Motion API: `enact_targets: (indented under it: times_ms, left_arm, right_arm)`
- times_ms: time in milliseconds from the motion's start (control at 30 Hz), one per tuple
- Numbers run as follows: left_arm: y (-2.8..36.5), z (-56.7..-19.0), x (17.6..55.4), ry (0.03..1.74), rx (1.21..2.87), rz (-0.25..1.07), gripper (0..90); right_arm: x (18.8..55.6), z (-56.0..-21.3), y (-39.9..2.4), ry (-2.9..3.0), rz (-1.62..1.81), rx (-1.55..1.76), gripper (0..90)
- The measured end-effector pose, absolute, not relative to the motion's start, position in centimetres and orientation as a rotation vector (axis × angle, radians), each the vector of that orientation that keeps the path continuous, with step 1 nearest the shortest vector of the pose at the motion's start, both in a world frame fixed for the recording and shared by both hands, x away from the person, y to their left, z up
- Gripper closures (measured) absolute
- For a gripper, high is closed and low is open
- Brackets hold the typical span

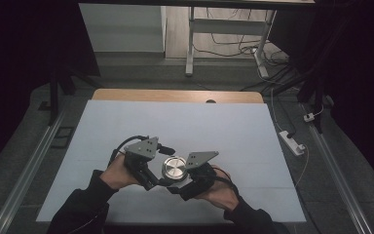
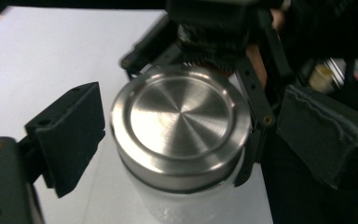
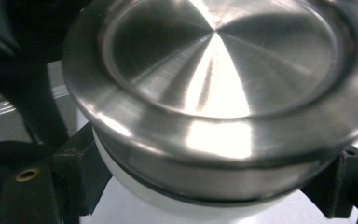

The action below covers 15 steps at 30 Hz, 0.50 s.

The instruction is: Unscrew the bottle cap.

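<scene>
jar: a white-bodied jar (image 1: 174, 176) with a brushed steel lid (image 2: 181, 114) stands upright on the white desk (image 1: 185, 126), near my edge, between my two hands.
long axis: vertical, lid facing up.
right tool: my right tool (image 1: 187, 183) is clamped on the white body just under the lid rim; in the right gripper view its black jaws sit tight on either side below the steel band.
left tool: my left tool (image 1: 157, 181) stands part open around the lid, one jaw clear on each side, nothing held.
which way: the lid lies straight ahead between the left jaws, level with them.
judgement: the right holds the jar steady; closing the left on the lid rim would likely come next.
</scene>
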<state>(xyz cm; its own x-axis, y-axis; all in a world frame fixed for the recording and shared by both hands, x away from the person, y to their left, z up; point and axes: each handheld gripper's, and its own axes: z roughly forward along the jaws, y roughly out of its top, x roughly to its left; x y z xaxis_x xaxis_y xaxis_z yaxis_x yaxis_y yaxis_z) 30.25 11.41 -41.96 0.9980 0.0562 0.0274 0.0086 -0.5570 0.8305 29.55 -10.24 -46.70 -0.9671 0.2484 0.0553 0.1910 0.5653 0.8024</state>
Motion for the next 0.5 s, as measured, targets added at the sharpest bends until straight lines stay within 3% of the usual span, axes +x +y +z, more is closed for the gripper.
enact_targets:
  times_ms: [233,500]
  left_arm:
    - [11.3,-42.8,30.7,0.005,2.119,-0.013,19.8]
    - [10.4,-43.2,30.1,0.176,2.110,0.103,20.6]
  right_arm:
    - [29.0,-46.9,-9.7,2.761,1.359,0.302,15.0]
    - [29.4,-47.0,-10.0,2.731,1.316,0.374,15.0]
